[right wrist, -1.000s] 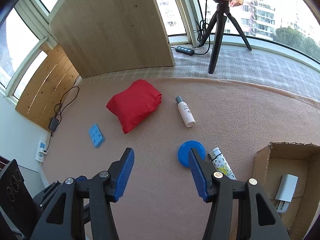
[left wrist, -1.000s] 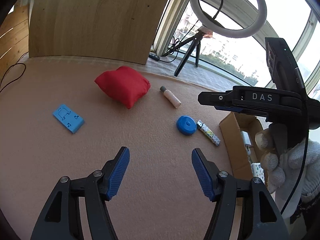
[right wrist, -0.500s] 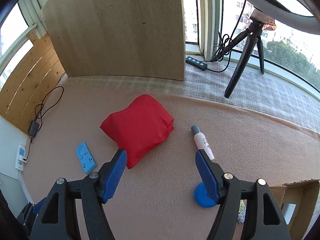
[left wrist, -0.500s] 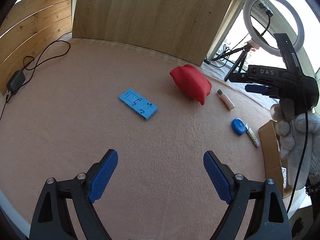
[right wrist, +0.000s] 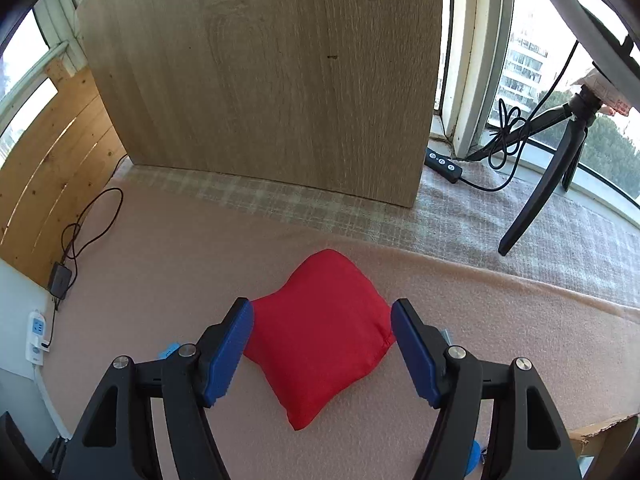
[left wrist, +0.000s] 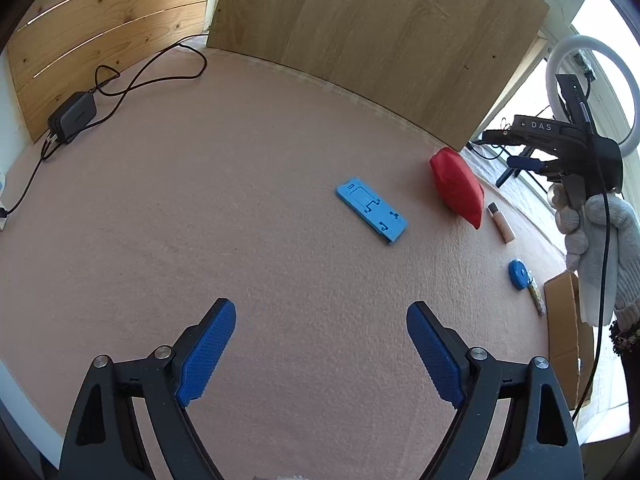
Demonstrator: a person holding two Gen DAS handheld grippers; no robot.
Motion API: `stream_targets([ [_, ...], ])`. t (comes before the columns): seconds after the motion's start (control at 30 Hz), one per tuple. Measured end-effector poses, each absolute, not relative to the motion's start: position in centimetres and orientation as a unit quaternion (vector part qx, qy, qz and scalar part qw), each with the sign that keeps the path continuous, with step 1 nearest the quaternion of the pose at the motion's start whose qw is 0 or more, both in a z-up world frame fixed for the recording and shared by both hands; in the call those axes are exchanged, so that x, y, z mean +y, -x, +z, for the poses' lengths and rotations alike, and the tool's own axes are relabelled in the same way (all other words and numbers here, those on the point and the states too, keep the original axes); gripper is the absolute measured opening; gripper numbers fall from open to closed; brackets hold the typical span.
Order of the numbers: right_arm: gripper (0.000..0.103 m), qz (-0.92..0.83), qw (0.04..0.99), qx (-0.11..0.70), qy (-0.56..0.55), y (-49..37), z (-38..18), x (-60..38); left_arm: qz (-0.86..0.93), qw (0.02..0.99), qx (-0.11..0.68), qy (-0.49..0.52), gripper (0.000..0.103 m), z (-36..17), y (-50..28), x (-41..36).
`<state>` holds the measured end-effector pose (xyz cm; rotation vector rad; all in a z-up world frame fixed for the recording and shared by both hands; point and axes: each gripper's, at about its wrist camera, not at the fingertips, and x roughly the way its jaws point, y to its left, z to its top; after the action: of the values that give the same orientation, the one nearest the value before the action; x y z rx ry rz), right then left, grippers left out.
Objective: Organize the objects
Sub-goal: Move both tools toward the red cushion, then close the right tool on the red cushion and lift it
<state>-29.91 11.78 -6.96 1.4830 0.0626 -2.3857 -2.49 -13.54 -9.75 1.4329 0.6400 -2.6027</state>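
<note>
You are at the reaching step: your right gripper is lined up over the red cushion, and nothing is gripped yet. I judge that the cushion is the next thing to go into the cardboard box, because the jaws frame it on both sides.

Take the cushion as the landmark. It lies on the pink blanket, in front of the wooden board. The blue flat stand lies to the left of the cushion, near it but apart. The small bottle lies just beside the cushion on the other side. The blue round disc and the patterned tube are further from the cushion, close to the box.

For the next move, you should lower the right gripper until the blue pads stand on both sides of the cushion, then close. The cushion looks soft, so I think it will squeeze; take it at the middle, not at a corner, or it may slip out.

Your right gripper is wide open and holds nothing; whether the pads touch the fabric, I cannot tell. Your left gripper is also wide open and empty, above bare blanket, well apart from the cushion. Your gloved hand holds the right gripper.
</note>
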Motion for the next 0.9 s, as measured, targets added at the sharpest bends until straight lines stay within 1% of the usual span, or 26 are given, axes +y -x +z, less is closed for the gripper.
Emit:
stream_targets([
  [0.27, 0.067, -0.831, 0.148, 0.024, -0.536, 32.5, -9.5, 9.6, -0.855, 0.043, 0.212, -0.471, 0.090, -10.1, 2.4, -14.3],
  [0.37, 0.067, -0.831, 0.131, 0.037, -0.540, 33.7, -10.6, 9.4, -0.855, 0.045, 0.214, -0.470, 0.090, -10.2, 2.3, -14.5],
  [0.53, 0.067, -0.815, 0.120, 0.019, -0.567, 34.5, -13.0, 10.2, -0.852, 0.047, 0.215, -0.475, 0.090, -10.5, 2.2, -15.0],
  [0.67, 0.067, -0.803, 0.142, 0.015, -0.578, 33.5, -13.8, 10.0, -0.851, 0.049, 0.219, -0.475, 0.090, -10.6, 2.1, -15.4],
  [0.8, 0.067, -0.792, 0.168, 0.056, -0.584, 30.9, -14.4, 8.7, -0.852, 0.050, 0.221, -0.472, 0.090, -10.5, 2.0, -15.2],
  [0.9, 0.067, -0.781, 0.186, 0.058, -0.593, 28.6, -14.8, 8.6, -0.852, 0.048, 0.222, -0.472, 0.090, -10.3, 1.8, -14.7],
])
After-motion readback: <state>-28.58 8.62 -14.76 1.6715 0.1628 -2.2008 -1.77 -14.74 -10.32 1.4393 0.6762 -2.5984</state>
